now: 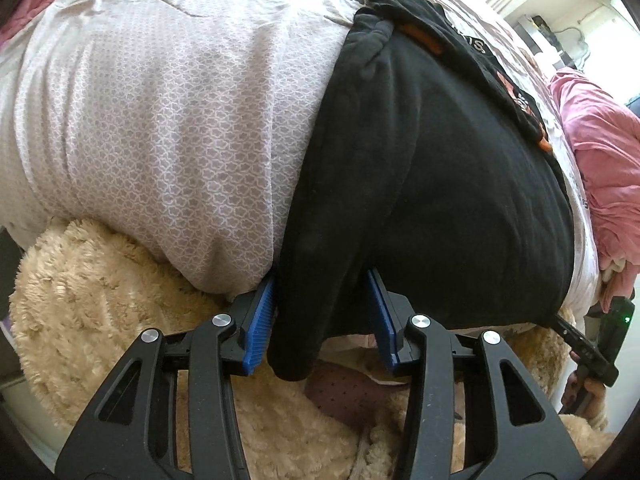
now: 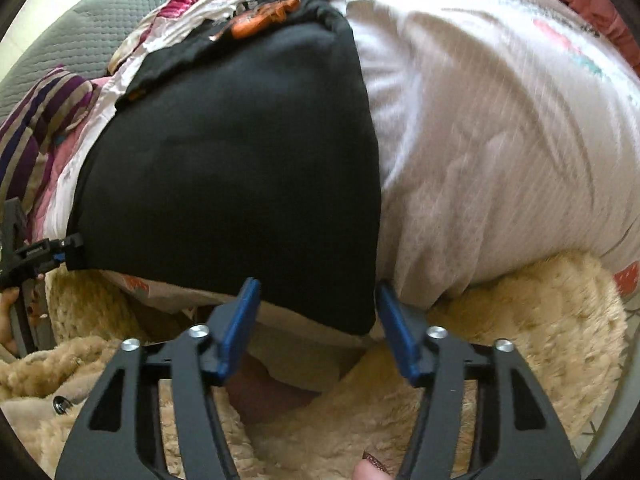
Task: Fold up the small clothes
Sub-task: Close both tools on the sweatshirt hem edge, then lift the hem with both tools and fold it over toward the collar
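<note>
1. Black cloth, a small garment (image 1: 420, 160), lies spread on the pale patterned bed cover (image 1: 160, 120) at the near edge of the bed, with its near hem hanging just over that edge.
2. The left gripper (image 1: 320, 284) is at the garment's near left corner. Its blue pads are partly closed on a bunched fold of the black cloth, which fills the gap between them and droops below the pads.
3. The right gripper (image 2: 316, 292) is at the near right corner. Its pads stand about half apart, one on each side of the corner, and the cloth between them lies flat and unsqueezed.
4. Each camera shows the other tool at the far end of the same hem: the left one at the left border of the right wrist view, the right one at the right border of the left wrist view, held by a hand (image 1: 588, 392).
5. At the garment's far edge, a second dark piece with orange print (image 1: 432, 44) lies partly under it.
6. A fluffy beige blanket (image 1: 100, 300) sits below the near edge of the bed, under both tools.
7. A pink cloth (image 1: 600, 152) lies toward the bed's right edge in the left wrist view, and a striped cloth (image 2: 24, 140) toward the left edge in the right wrist view.
</note>
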A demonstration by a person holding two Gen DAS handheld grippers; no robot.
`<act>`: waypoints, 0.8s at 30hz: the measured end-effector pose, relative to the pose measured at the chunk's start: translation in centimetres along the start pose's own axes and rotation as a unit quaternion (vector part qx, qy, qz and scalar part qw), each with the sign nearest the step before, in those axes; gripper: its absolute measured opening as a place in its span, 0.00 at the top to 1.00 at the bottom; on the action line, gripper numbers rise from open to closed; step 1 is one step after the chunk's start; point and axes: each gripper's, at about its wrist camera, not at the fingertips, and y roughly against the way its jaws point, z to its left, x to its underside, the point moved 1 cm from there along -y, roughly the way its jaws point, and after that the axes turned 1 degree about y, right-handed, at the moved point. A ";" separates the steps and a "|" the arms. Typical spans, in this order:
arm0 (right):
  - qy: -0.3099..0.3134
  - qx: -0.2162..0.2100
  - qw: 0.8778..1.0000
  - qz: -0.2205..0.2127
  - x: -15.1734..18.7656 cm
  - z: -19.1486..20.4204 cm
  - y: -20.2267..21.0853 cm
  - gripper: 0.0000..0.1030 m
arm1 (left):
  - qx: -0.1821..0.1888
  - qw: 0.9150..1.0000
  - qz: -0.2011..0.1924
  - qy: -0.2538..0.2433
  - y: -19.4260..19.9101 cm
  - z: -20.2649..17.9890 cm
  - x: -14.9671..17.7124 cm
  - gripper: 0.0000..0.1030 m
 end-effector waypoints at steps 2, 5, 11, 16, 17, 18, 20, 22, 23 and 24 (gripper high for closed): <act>-0.009 -0.003 1.000 0.003 0.1 -0.5 -0.4 0.57 | 0.003 1.000 -0.001 0.003 0.0 0.2 0.0 0.64; -0.015 -0.016 1.000 0.006 0.2 -1.0 -0.4 0.76 | 0.005 1.000 -0.001 0.004 0.0 0.3 0.1 0.64; 0.028 -0.049 0.998 -0.006 0.2 -0.2 1.8 0.91 | 0.008 1.000 -0.005 0.006 0.1 0.4 0.2 0.65; 0.029 -0.102 0.993 -0.051 -0.9 0.1 4.8 0.91 | 0.011 1.000 -0.004 0.006 0.2 0.6 0.2 0.66; 0.028 -0.112 0.991 -0.062 -1.4 0.4 5.4 0.91 | 0.011 1.000 -0.005 0.005 0.3 0.6 0.3 0.68; 0.027 -0.121 0.990 -0.073 -1.8 0.6 5.9 0.91 | 0.012 1.000 -0.005 0.005 0.3 0.6 0.2 0.72; 0.025 -0.139 0.985 -0.097 -2.7 0.9 7.0 0.91 | 0.017 1.000 -0.004 0.006 0.5 0.5 0.2 0.79; 0.023 -0.150 0.981 -0.117 -3.6 1.0 7.9 0.91 | 0.021 1.000 -0.003 0.008 0.6 0.6 0.1 0.81; 0.021 -0.153 0.980 -0.125 -3.9 1.0 8.2 0.91 | 0.024 1.000 -0.003 0.011 0.8 0.7 0.1 0.83; 0.019 -0.159 0.978 -0.132 -4.2 0.9 8.6 0.91 | 0.028 1.000 -0.003 0.012 0.9 0.8 0.1 0.86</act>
